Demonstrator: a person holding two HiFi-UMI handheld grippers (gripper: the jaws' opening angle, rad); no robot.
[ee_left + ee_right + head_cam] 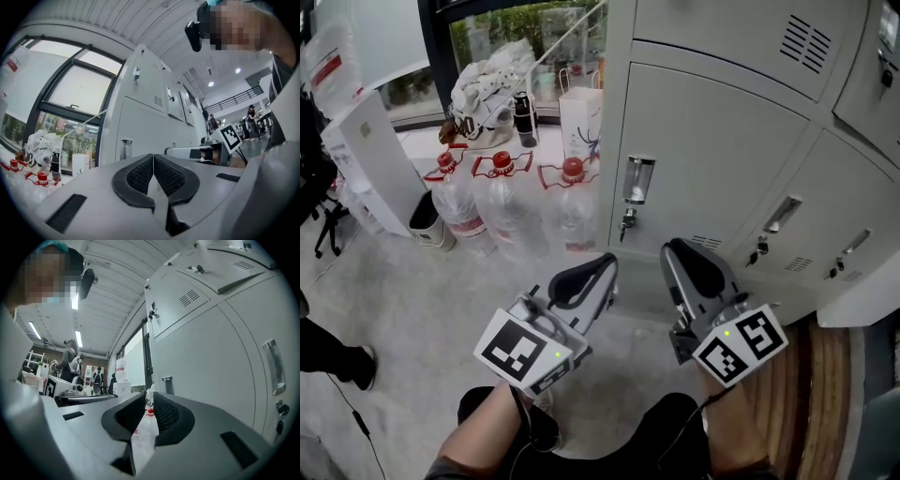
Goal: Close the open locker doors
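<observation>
A bank of grey lockers (722, 141) fills the right of the head view. The nearest door has a metal handle (637, 180) with a key (627, 223) under it, and it looks flush with its frame. Two more handled doors (783, 214) to the right also look flush. In the right gripper view the lower edge of an upper vented door (234, 275) seems to stand slightly proud. My left gripper (602, 266) is shut and empty, just short of the lockers' foot. My right gripper (678, 251) is beside it, its jaws a thin slit apart and holding nothing.
Several large water bottles with red caps (502, 202) stand on the floor left of the lockers. Behind them is a white paper bag (579, 122). A black bin (427, 216) and a white board (370, 159) are further left. Another person's shoe (356, 364) shows at the left edge.
</observation>
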